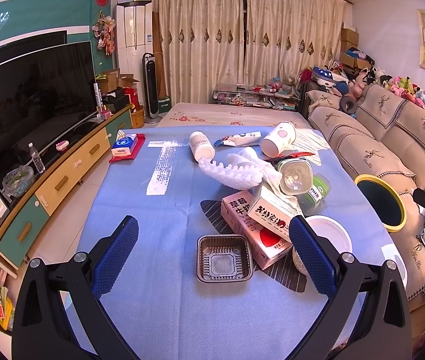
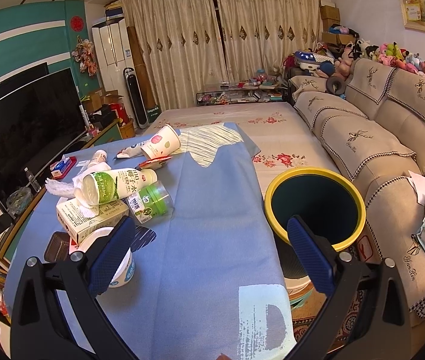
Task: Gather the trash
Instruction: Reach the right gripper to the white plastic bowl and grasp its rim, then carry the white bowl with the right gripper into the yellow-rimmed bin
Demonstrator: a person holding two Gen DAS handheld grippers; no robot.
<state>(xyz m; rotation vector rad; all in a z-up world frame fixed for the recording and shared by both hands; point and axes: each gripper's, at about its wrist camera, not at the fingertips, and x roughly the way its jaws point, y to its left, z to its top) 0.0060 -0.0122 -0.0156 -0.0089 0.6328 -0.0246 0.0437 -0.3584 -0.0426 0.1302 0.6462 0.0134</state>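
The left gripper [image 1: 214, 234] hangs low over the near part of a blue cloth [image 1: 158, 210], its blue-padded fingers spread wide with nothing between them. Just beyond its tips sits a small square dark plastic tray [image 1: 224, 258], empty and upright. To the right of that lies a pink milk carton [image 1: 254, 237] on its side, with a white-and-red carton [image 1: 272, 208] resting across it and a white round lid [image 1: 331, 234] just beside the right finger. Farther on, a clear-bottomed bottle [image 1: 295, 177] and a green-labelled jar [image 1: 317, 192] lie tipped over, touching a crumpled white foam net [image 1: 236, 169]. Beyond them are a white pill bottle [image 1: 202, 147], a squeezed tube [image 1: 239, 139] and a paper cup [image 1: 278, 138], all lying down.

The right gripper [image 2: 209, 237] is likewise wide open and empty, above the cloth's right part. Past its right finger stands a yellow-rimmed dark bin [image 2: 314, 207], beside the table's right edge, near the sofa [image 2: 377, 138].
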